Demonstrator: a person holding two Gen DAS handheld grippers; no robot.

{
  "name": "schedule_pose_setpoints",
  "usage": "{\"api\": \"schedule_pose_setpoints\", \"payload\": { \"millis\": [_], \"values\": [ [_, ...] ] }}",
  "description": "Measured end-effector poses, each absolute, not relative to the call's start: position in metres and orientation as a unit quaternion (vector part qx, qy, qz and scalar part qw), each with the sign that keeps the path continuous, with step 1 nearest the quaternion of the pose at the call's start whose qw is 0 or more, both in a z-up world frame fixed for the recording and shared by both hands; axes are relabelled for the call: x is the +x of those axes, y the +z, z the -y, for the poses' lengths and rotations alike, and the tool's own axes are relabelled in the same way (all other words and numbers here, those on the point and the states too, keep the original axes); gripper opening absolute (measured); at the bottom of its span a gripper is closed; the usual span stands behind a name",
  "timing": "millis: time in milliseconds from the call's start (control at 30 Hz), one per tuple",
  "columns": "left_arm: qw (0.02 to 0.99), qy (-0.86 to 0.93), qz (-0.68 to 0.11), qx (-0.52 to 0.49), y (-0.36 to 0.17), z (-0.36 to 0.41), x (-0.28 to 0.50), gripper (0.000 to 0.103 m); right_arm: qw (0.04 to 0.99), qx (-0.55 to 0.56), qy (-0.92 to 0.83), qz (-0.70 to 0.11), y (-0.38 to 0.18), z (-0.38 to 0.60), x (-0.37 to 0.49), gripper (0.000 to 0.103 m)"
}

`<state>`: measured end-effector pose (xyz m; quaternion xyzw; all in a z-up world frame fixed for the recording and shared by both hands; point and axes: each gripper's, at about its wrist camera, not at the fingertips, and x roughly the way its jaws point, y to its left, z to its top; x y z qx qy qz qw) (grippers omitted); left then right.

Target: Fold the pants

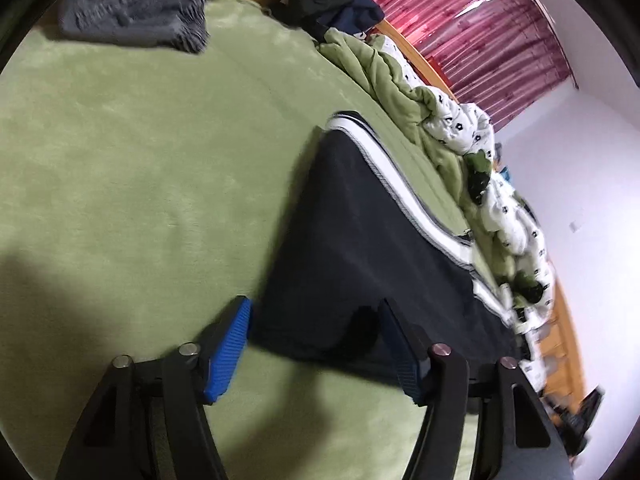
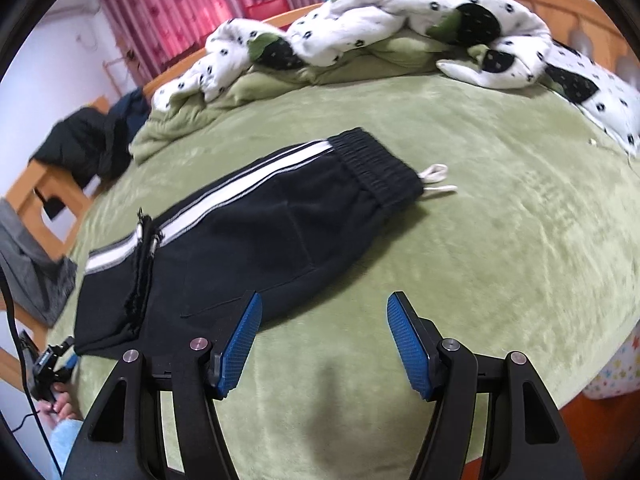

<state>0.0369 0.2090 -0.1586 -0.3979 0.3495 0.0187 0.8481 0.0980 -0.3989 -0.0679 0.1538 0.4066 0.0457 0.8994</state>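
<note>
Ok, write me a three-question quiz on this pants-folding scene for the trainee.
1. True or false: nothing lies between the jaws of the right gripper, which stands over the green bedspread.
2. The white drawstring sticks out of the black pants at the: A waistband, B leg hem, C pocket.
3. Which gripper straddles an edge of the pants?
Key: 1 true; 2 A; 3 the left gripper.
</note>
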Motion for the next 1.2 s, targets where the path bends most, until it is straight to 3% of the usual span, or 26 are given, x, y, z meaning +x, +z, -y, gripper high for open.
{"api": "schedule_pose_setpoints", "payload": {
  "millis": [100, 167, 333, 500, 667, 800, 967, 1100, 1200],
  "values": [
    [0.855, 0.058, -0.358, -0.371, -0.144, -0.193, 0.048, 0.024, 0.902, 0.171, 0.053, -0.393, -0.064, 0.409, 0.087, 0.064],
    [0.874, 0.048, -0.341, -0.343, -0.116, -0.177, 0.051, 0.017, 0.905, 0.175, 0.057, -0.383, -0.060, 0.412, 0.081, 0.064],
    [0.907, 0.008, -0.338, -0.253, -0.037, -0.118, 0.083, 0.014, 0.910, 0.158, 0.063, -0.377, -0.060, 0.411, 0.074, 0.064],
    [0.923, -0.049, -0.343, -0.165, 0.006, -0.033, 0.116, 0.013, 0.913, 0.147, 0.068, -0.373, -0.061, 0.413, 0.072, 0.064],
    [0.915, -0.108, -0.372, -0.110, -0.006, 0.066, 0.142, 0.013, 0.909, 0.156, 0.067, -0.381, -0.069, 0.418, 0.076, 0.064],
    [0.889, -0.147, -0.410, -0.142, -0.051, 0.113, 0.156, 0.012, 0.902, 0.171, 0.065, -0.392, -0.077, 0.423, 0.081, 0.064],
    [0.857, -0.155, -0.460, -0.172, -0.108, 0.134, 0.159, 0.014, 0.895, 0.176, 0.070, -0.403, -0.088, 0.417, 0.089, 0.064],
    [0.844, -0.225, -0.446, -0.197, -0.087, 0.115, 0.138, 0.044, 0.897, 0.157, 0.084, -0.404, -0.093, 0.401, 0.098, 0.064],
    [0.874, -0.196, -0.415, -0.158, -0.062, 0.088, 0.123, 0.051, 0.902, 0.130, 0.097, -0.399, -0.088, 0.374, 0.110, 0.064]
  ]
}}
